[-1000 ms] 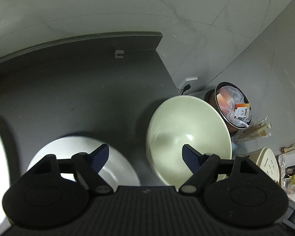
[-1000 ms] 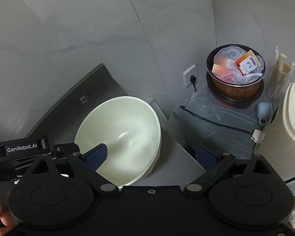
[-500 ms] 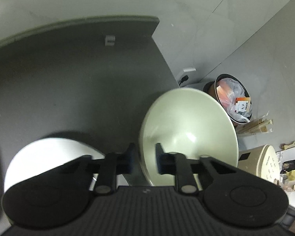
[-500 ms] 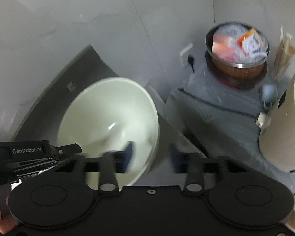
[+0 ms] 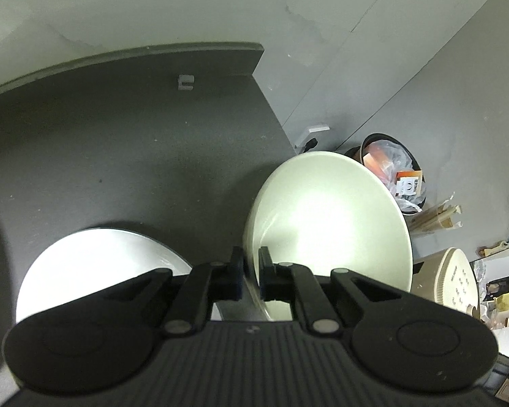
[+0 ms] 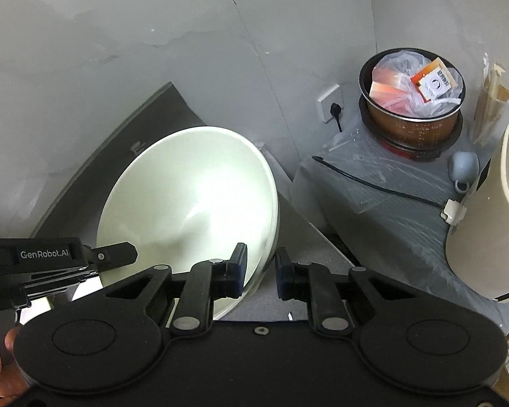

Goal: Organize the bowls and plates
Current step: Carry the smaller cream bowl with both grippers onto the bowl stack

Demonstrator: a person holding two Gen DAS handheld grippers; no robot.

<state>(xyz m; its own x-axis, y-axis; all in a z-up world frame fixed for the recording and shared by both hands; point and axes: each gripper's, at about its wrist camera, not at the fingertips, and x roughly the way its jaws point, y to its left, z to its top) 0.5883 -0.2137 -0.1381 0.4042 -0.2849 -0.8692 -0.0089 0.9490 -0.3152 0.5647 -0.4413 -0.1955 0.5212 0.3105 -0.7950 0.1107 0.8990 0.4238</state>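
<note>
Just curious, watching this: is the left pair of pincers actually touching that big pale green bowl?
Touching. In the left wrist view the left gripper has its two fingers closed on either side of the pale green bowl, pinching its near rim with no gap visible.

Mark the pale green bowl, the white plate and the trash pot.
pale green bowl (image 5: 332, 224): left wrist view, inner wall.
white plate (image 5: 95, 257): left wrist view, bright upper face.
trash pot (image 6: 420, 129): right wrist view, copper side wall.

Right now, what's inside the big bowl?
The bowl looks empty: bare pale glaze with glare. The left tongs and right tongs each pinch its rim, covering small patches of the inside.
</note>
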